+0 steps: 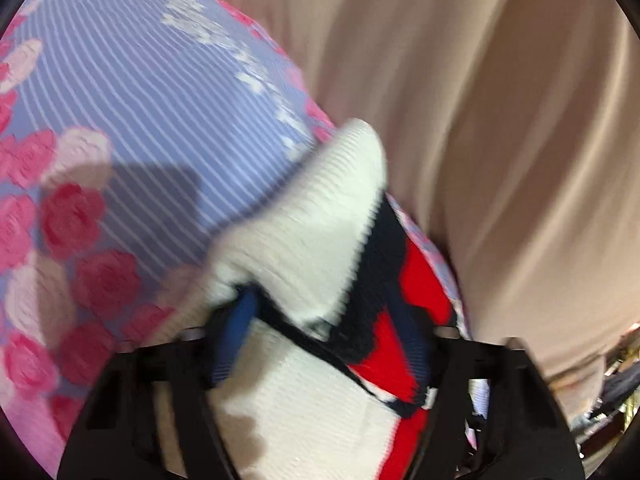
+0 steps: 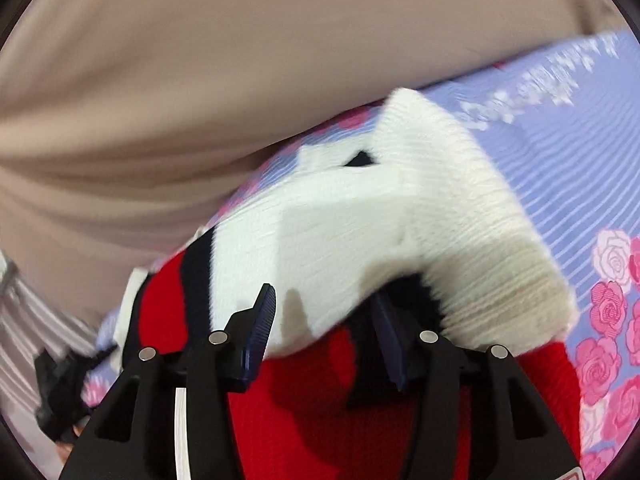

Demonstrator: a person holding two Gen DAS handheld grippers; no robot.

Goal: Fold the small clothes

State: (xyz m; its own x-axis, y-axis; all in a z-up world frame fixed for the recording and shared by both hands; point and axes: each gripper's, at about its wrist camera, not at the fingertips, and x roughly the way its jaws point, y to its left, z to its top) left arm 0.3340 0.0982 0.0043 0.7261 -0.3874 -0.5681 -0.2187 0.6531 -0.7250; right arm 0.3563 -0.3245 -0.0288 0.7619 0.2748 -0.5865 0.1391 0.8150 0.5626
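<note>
Two grippers meet on one small knitted garment, a ribbed piece in cream with red and navy blocks. We hold it bunched over a bedsheet — lilac with thin white stripes and pink roses.

Through the left wrist camera, our left gripper has its blue-padded fingers set wide, with knit packed between them; the cream cuff rises far of the fingers and the red and navy part lies to the right. Whether the pads press the cloth or just bracket it, we cannot tell.

Through the right wrist camera, our right gripper also has its fingers apart, red knit lying between them and the cream part draped over the tips — again the grip itself is hidden.

Tan fabric fills the far side of both views, close against the sheet's edge
</note>
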